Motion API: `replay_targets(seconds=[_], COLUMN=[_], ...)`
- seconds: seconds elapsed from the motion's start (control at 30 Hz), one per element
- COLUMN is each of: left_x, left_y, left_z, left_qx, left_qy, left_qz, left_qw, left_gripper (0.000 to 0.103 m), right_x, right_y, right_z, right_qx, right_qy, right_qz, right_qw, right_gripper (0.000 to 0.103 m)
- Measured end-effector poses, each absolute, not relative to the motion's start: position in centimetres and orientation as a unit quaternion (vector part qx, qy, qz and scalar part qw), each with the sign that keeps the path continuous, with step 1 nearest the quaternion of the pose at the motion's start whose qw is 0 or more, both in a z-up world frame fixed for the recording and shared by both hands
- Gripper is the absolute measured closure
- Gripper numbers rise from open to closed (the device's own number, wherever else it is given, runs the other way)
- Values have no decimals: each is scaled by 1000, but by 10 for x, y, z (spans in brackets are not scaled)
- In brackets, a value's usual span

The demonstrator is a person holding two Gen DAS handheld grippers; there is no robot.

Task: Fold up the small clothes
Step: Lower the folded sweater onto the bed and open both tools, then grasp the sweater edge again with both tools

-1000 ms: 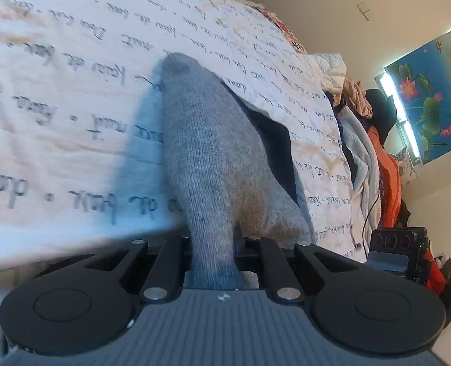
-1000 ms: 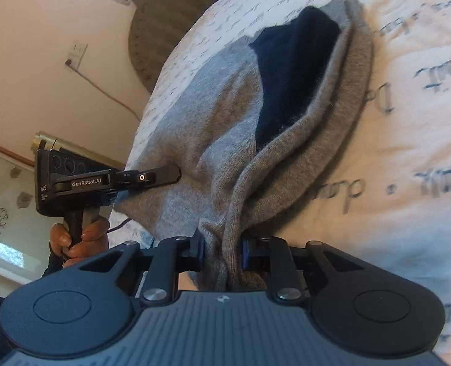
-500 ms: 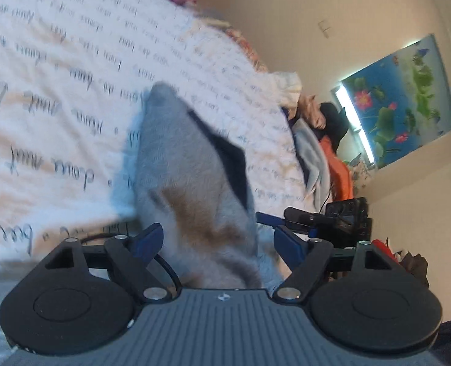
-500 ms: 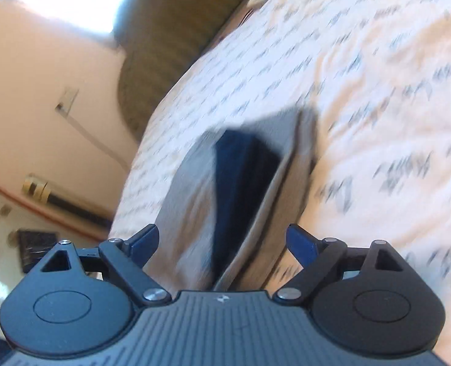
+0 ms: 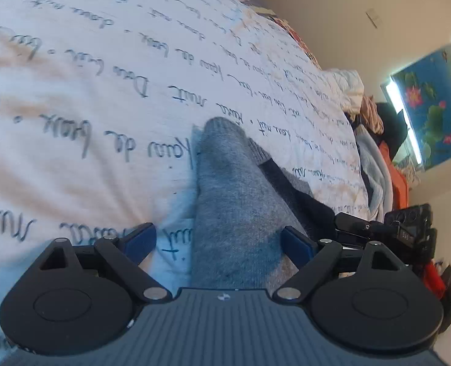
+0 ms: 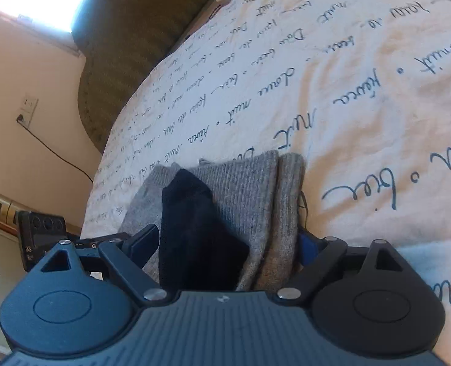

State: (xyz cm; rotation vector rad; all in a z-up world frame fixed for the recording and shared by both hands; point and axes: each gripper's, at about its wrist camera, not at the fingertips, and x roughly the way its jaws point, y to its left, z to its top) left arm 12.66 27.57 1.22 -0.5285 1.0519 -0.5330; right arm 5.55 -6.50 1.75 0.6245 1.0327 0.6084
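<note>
Task progress: I judge the fold on this item as made. The grey sock (image 5: pixel 234 213), with its dark navy heel or toe patch (image 6: pixel 195 231), lies doubled over on the bedspread (image 5: pixel 88 76), layers stacked, nothing lifted off the cloth.

What is left: as I read it, only backing my tools away and perhaps pressing the bundle flat; the pile of other clothes (image 5: pixel 381 164) at the far edge of the bed suggests more pieces wait.

Sock position: it lies flat on the script-printed bedspread, running away from both cameras, its ribbed cuff edges (image 6: pixel 274 164) lined up side by side in the right wrist view.

My left gripper (image 5: pixel 218 239): jaws spread wide, the sock passing between the blue pads. The right-hand pad (image 5: pixel 297 242) sits just beside or against the sock's edge, I cannot tell which; the other pad is clear of it, over bare bedspread. It holds nothing.

My right gripper (image 6: pixel 230 242): jaws equally wide, straddling the folded end. The right-hand pad (image 6: pixel 309 245) is mostly hidden behind the grey knit, so contact there I cannot tell. No pinch on the fabric.

Tool spacing: my right gripper's body (image 5: pixel 405 228) shows just beside the sock in the left wrist view.
</note>
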Motion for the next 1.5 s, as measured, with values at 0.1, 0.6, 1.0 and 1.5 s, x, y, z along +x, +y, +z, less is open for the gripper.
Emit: replay_targets(seconds=[0.1, 0.6, 1.0, 1.5], left_x=[138, 131, 94, 42], left_y=[263, 290, 304, 394], left_z=[16, 41, 49, 104], left_qx=[-219, -130, -128, -25], left_qy=[494, 444, 436, 398], left_qz=[-252, -131, -90, 51], left_qw=[803, 877, 886, 916], left_gripper=[56, 68, 27, 31], right_x=[61, 141, 21, -8], right_y=[-48, 13, -35, -19], right_z=[21, 25, 46, 30], right_qx=[260, 197, 227, 185], right_qy=[490, 489, 460, 484], right_qz=[300, 314, 318, 323], right_qw=[776, 790, 797, 792], right_gripper=[84, 71, 17, 17])
